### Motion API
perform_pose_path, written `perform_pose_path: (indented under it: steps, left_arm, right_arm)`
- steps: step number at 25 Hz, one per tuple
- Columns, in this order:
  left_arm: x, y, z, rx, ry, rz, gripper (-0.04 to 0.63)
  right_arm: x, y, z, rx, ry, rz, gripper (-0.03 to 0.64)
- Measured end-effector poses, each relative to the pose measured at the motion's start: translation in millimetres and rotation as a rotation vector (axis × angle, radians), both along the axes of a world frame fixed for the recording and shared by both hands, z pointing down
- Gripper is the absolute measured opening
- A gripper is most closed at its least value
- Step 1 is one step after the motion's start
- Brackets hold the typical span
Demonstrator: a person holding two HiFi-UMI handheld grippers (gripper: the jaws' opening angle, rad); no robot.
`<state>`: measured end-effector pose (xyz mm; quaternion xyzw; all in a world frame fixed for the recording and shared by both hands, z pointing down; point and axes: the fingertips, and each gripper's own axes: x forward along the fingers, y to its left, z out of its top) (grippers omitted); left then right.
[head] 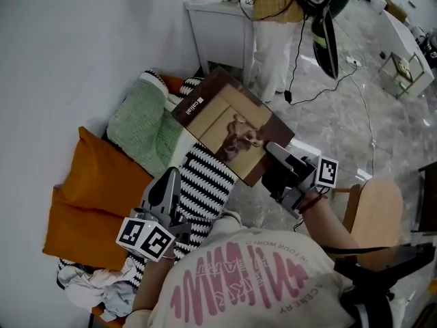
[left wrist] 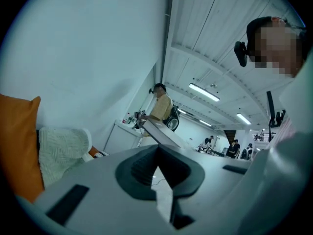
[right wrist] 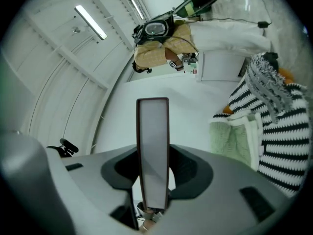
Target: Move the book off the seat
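Two tools. Left hand-held gripper [head: 166, 188], at 7 o'clock, seems pinched shut and empty. Right hand-held gripper [head: 274, 157] clamps the book [head: 229, 125] by its 4 o'clock edge. The book's long axis runs toward 10 o'clock, tilted above the striped seat cushion [head: 205, 183].

White wall [head: 68, 46] on the left; pale marbled floor [head: 328, 125] to the right; white side table [head: 218, 29] far against the wall; ceiling strip lights [left wrist: 204, 92] lit.
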<state>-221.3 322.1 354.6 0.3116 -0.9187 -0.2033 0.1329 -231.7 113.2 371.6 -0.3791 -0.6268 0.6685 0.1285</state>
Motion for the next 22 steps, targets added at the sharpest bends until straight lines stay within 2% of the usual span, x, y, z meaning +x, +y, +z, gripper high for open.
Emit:
perform_pose_path:
  steps: [2,5,13,22]
  left_arm:
    - [-2,9,-9,0.006,-0.021,0.016,0.009]
    - [0,-7,-21,0.024,-0.054,0.083,0.009]
    - [36,-106,-47,0.013,-0.069,0.278,0.009]
    - [-5,-179,-23,0.048,-0.057,0.521,0.009]
  right_arm:
    - [6,8,-3,-0.022,0.0,0.021,0.162]
    - [23,-9,-8,-0.031,-0.005,0.092,0.161]
    - [105,-111,-18,-0.001,-0.001,0.303,0.161]
    - [127,-163,9,0.032,0.02,0.558,0.161]
